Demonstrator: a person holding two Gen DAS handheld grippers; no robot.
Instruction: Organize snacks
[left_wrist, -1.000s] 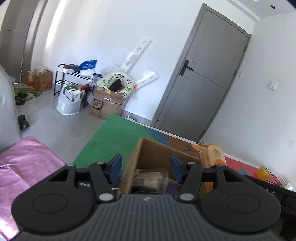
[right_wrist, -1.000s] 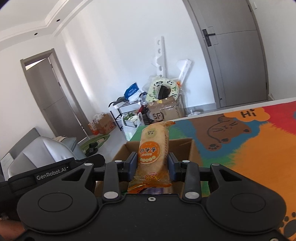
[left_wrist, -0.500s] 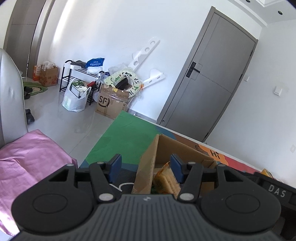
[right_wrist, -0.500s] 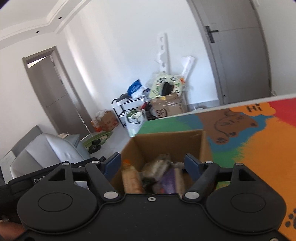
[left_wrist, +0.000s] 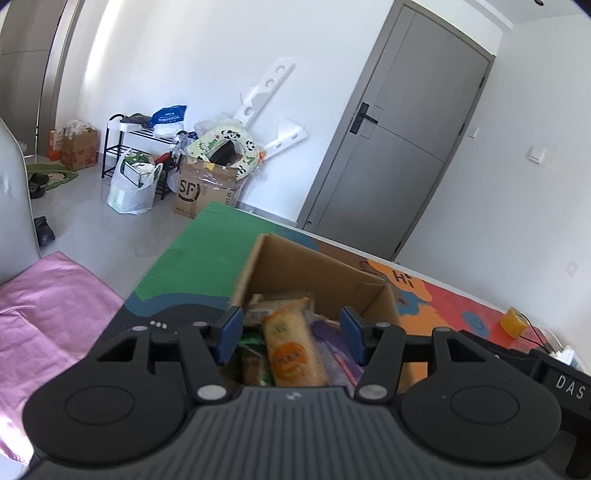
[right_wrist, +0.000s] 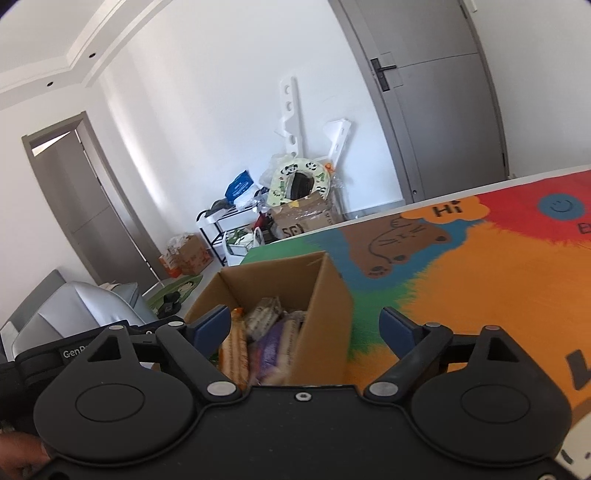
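White walls, a grey door (left_wrist: 399, 140) and a heap of bags and boxes on the floor frame a desk covered by a bright cartoon mat (right_wrist: 498, 280). On that mat, near the desk's green corner, stands an open cardboard box (right_wrist: 325, 302) with snack packets piled inside. Among them lies the orange biscuit packet (left_wrist: 291, 343), resting on top at a slant beside a purple packet (right_wrist: 275, 347).

That orange packet was clamped upright between the pads of the right hand-held gripper (right_wrist: 304, 328) a second ago; its jaws have just been opening, and they now stand wide apart with nothing between them, the box below and ahead. So the drop is made: one more snack is in the box.

The left hand-held gripper (left_wrist: 290, 330) hovers over the same box, its jaws partly apart and clamped on nothing; the packets seen between them lie lower down, untouched. Its view has shifted from the box's near wall to look straight in.

Judging by this, the right hand is free to fetch another snack, though none shows on the desk in either view.
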